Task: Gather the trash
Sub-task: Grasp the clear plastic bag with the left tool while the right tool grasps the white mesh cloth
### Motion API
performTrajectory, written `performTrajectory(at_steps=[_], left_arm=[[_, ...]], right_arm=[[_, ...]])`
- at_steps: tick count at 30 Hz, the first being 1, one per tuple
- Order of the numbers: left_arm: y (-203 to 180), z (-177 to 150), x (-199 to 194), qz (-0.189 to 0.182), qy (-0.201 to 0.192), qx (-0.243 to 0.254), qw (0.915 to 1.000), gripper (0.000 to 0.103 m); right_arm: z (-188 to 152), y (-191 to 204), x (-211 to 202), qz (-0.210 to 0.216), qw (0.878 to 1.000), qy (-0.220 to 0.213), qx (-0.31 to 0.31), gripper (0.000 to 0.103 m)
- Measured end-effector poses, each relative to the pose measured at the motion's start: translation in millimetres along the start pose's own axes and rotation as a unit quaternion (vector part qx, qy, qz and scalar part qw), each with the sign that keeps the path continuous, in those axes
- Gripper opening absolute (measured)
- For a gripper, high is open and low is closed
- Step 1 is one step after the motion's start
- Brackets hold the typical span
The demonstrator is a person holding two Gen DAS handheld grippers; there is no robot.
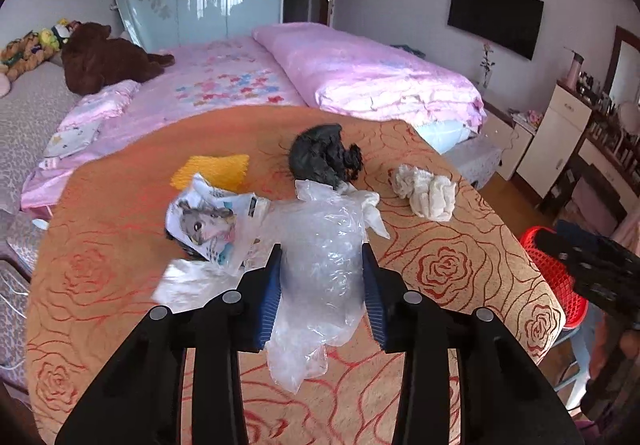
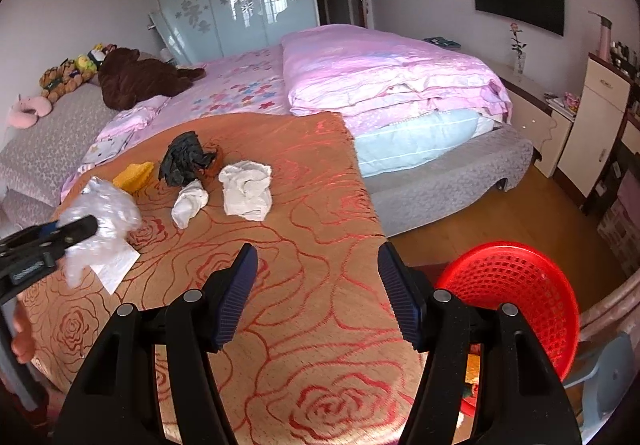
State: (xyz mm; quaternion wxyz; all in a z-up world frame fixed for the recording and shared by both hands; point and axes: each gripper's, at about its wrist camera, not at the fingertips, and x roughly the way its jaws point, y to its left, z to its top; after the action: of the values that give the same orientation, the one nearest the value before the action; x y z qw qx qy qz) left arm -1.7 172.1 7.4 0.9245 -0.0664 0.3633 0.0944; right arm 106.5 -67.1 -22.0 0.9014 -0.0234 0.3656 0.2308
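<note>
My left gripper is shut on a crumpled clear plastic bag, held just above the orange rose-patterned tablecloth; the right wrist view shows the same bag at far left. Behind it lie a printed wrapper, a white paper, a yellow cloth, a black crumpled bag, a small white wad and a larger white crumpled cloth. My right gripper is open and empty over the table's right part.
A red mesh basket stands on a stool off the table's right edge. A bed with pink bedding lies beyond the table. Cabinets line the right wall, with wooden floor between.
</note>
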Motion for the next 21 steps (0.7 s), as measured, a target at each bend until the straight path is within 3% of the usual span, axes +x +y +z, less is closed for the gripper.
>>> performTrajectory(at_steps=[11,21], left_arm=[[20,3,-15,0.012,-0.025,-0.015,0.9995,0.036],[31,2,-10,0.018,-0.02,-0.03,0.9992,0.036]], right_arm=[[25,41,61,0.025,0.999,0.009,-0.038,0.061],[46,55,115,0.041,0.998,0.049,-0.02,0.061]])
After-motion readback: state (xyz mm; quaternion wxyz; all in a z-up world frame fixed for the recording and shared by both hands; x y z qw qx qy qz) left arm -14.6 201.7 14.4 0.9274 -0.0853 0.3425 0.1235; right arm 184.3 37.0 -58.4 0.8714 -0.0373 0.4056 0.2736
